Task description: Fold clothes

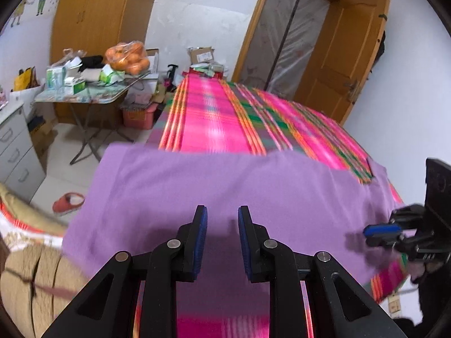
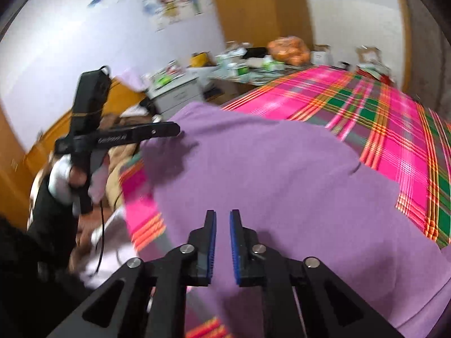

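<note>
A purple garment (image 1: pixel 225 180) lies spread flat across the near part of a bed with a pink plaid sheet (image 1: pixel 214 118). My left gripper (image 1: pixel 222 217) hovers over the garment's near edge, its blue-padded jaws apart with nothing between them. My right gripper (image 2: pixel 222 217) is above the same purple garment (image 2: pixel 267 169), with a narrow empty gap between its jaws. From the left wrist, the right gripper (image 1: pixel 369 235) shows at the garment's right edge, casting a shadow on the cloth. The left gripper (image 2: pixel 176 129) appears at the garment's left edge in the right wrist view, held by a gloved hand (image 2: pixel 62 177).
The plaid sheet (image 2: pixel 394 129) extends far beyond the garment. Left of the bed stand a folding table (image 1: pixel 84 98) with a bag of oranges (image 1: pixel 128 56), grey drawers (image 1: pixel 14 152) and a red slipper (image 1: pixel 67 202) on the floor. A wooden door (image 1: pixel 346 56) stands open behind.
</note>
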`<act>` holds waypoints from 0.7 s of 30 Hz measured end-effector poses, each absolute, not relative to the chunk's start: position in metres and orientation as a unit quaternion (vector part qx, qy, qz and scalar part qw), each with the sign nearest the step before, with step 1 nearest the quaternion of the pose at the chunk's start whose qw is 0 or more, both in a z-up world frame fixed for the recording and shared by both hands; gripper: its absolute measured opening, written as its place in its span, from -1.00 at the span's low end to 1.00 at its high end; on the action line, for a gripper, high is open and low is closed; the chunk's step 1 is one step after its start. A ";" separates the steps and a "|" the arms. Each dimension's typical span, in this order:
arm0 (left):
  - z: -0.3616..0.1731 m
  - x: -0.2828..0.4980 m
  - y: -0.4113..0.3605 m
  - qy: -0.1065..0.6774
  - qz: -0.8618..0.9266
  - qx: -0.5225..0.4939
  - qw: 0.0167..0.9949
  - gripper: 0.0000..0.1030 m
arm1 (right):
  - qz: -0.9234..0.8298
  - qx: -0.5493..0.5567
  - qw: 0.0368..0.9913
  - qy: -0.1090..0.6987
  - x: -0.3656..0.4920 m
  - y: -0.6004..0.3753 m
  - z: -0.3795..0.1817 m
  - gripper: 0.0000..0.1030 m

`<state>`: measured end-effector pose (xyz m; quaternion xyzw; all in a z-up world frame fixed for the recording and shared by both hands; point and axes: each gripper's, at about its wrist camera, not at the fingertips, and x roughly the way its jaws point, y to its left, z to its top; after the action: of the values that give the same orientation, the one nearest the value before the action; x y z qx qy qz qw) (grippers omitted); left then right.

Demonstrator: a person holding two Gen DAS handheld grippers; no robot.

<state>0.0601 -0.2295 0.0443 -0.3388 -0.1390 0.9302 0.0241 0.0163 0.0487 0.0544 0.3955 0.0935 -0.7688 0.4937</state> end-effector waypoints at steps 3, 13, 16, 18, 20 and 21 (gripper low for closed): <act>0.040 0.020 -0.229 -0.133 0.920 -0.368 0.027 -0.55 | -0.776 0.417 0.469 0.062 -0.003 0.039 0.055 -0.77; 0.015 -0.008 -0.297 -0.196 0.903 -0.380 -0.051 -0.59 | -0.787 0.471 0.398 -0.025 -0.058 0.042 0.054 -0.55; 0.016 -0.002 -0.305 -0.212 0.903 -0.369 -0.056 -0.59 | -0.781 0.476 0.403 -0.039 -0.067 0.030 0.055 -0.46; 0.016 0.000 -0.302 -0.201 0.907 -0.364 -0.063 -0.59 | -0.769 0.482 0.417 -0.046 -0.073 0.012 0.053 -0.46; 0.012 -0.004 -0.304 -0.208 0.906 -0.362 -0.064 -0.59 | -0.761 0.490 0.423 -0.046 -0.079 -0.007 0.047 -0.46; 0.010 -0.006 -0.306 -0.215 0.905 -0.361 -0.063 -0.59 | -0.759 0.493 0.422 -0.043 -0.083 -0.017 0.043 -0.46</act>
<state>-0.0057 -0.3063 0.0104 -0.3611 -0.2153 0.9051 -0.0634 -0.0826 -0.0166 0.0432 0.4935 -0.0428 -0.7592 0.4223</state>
